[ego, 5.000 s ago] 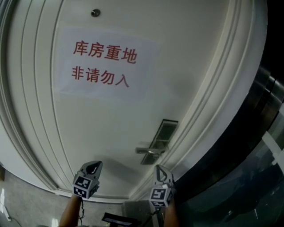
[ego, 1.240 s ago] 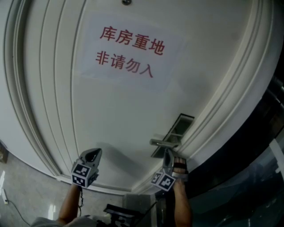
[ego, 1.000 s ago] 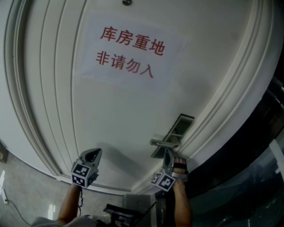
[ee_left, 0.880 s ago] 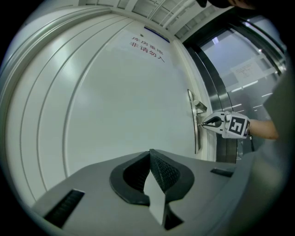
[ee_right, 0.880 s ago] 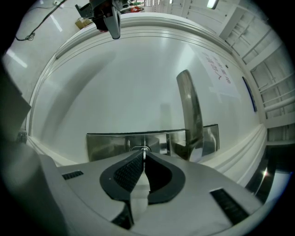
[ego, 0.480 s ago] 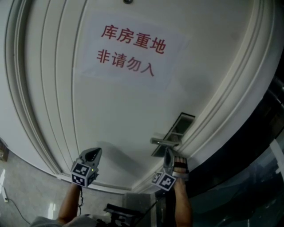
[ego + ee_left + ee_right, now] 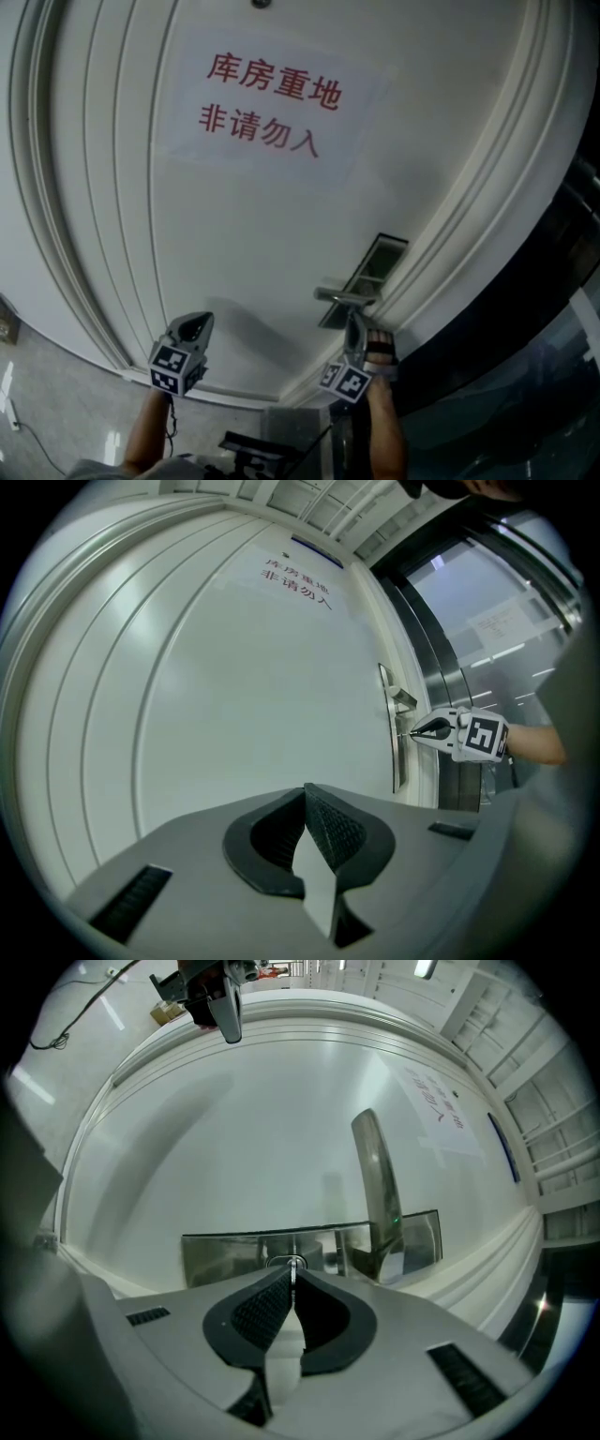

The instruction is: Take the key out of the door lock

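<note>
The key sits in the lock cylinder of the steel lock plate, only its thin edge showing. My right gripper is shut on it, pointing level at the white door just under the lever handle. From the head view the right gripper hides the key. In the left gripper view the right gripper touches the lock plate. My left gripper hovers apart to the left, facing the bare door panel; its fingertips meet with nothing between them.
A paper sign with red characters is stuck on the door above. The moulded door frame runs close on the right, with a dark glass and metal partition beyond it. A grey tiled floor lies below left.
Five seconds ago my right gripper hung lower, away from the lock; it now sits at the lock under the handle. Over the last second neither gripper has moved.
</note>
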{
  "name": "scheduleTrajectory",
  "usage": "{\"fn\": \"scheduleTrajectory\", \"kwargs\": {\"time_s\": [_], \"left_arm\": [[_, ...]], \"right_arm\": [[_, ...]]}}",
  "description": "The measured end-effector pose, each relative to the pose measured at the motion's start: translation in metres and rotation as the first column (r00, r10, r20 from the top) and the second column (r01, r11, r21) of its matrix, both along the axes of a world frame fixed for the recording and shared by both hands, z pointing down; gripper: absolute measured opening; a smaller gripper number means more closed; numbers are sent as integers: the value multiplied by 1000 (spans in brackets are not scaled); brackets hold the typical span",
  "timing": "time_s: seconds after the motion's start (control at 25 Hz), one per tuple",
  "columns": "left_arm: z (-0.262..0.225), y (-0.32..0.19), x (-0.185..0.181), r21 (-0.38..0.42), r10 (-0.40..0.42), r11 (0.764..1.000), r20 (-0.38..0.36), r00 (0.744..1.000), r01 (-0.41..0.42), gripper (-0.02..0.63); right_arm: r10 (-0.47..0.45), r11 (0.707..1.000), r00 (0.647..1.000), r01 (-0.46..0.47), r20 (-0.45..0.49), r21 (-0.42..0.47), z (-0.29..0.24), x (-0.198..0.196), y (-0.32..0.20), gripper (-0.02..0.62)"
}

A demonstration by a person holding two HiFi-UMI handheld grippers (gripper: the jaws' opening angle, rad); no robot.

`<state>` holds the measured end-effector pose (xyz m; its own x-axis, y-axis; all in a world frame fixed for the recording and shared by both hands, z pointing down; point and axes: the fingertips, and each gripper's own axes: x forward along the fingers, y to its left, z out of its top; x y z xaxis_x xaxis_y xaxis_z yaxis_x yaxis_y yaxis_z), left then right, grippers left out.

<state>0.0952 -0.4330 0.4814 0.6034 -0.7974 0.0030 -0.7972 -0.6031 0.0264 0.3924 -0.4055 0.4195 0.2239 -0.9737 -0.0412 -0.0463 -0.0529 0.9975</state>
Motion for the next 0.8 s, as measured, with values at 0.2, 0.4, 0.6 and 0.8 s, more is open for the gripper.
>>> {"fn": "scheduleTrajectory", "kwargs": {"time_s": [0.2, 0.4, 0.6, 0.8], "left_arm": [[1, 3, -1, 0, -4, 1000, 1, 1000, 4, 9], [2, 6, -2, 2, -7, 1000, 3, 1000, 7, 9], [4, 10, -1, 2, -5, 1000, 4, 1000, 5, 9], [6, 13, 0, -1, -2, 1000, 6, 1000, 2, 9]], "right_arm": [[5, 1000, 1000, -5, -11, 2, 0, 1, 3, 21], [1, 1000, 1000, -2, -9, -6, 3, 2, 5, 21], [-4, 1000, 1000, 4, -13, 5, 1, 1, 8, 21], [-12, 1000, 1000, 12, 3, 11, 1, 0, 11, 21]]}}
